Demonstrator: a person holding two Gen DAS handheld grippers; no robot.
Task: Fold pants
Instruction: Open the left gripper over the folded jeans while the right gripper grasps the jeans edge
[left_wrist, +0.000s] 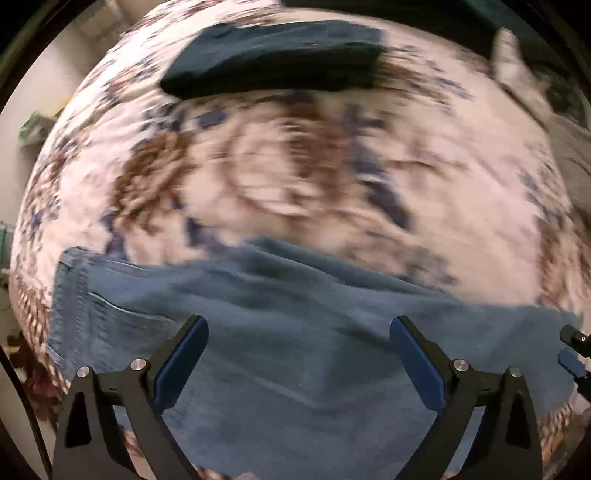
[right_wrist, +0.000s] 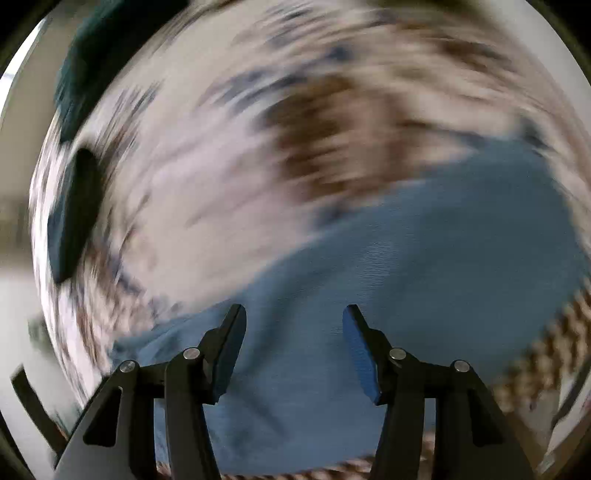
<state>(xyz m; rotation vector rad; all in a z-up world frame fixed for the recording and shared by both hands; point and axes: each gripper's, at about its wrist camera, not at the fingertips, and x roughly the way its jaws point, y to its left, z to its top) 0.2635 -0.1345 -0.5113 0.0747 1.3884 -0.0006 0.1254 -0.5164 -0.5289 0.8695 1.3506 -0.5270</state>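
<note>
Blue denim pants (left_wrist: 295, 314) lie spread on a patterned bedspread (left_wrist: 280, 170), with the waistband and a pocket seam at the left. My left gripper (left_wrist: 298, 325) is open and empty, just above the denim. The other gripper's tip (left_wrist: 572, 350) shows at the right edge of the left wrist view. In the right wrist view, which is heavily blurred, the pants (right_wrist: 424, 251) fill the lower right. My right gripper (right_wrist: 293, 314) is open and empty above the cloth.
A folded dark garment (left_wrist: 273, 62) lies at the far side of the bedspread; it also shows blurred in the right wrist view (right_wrist: 77, 206). A second dark item (right_wrist: 96, 48) sits at the upper left there. Floor lies beyond the bed's left edge (left_wrist: 40, 74).
</note>
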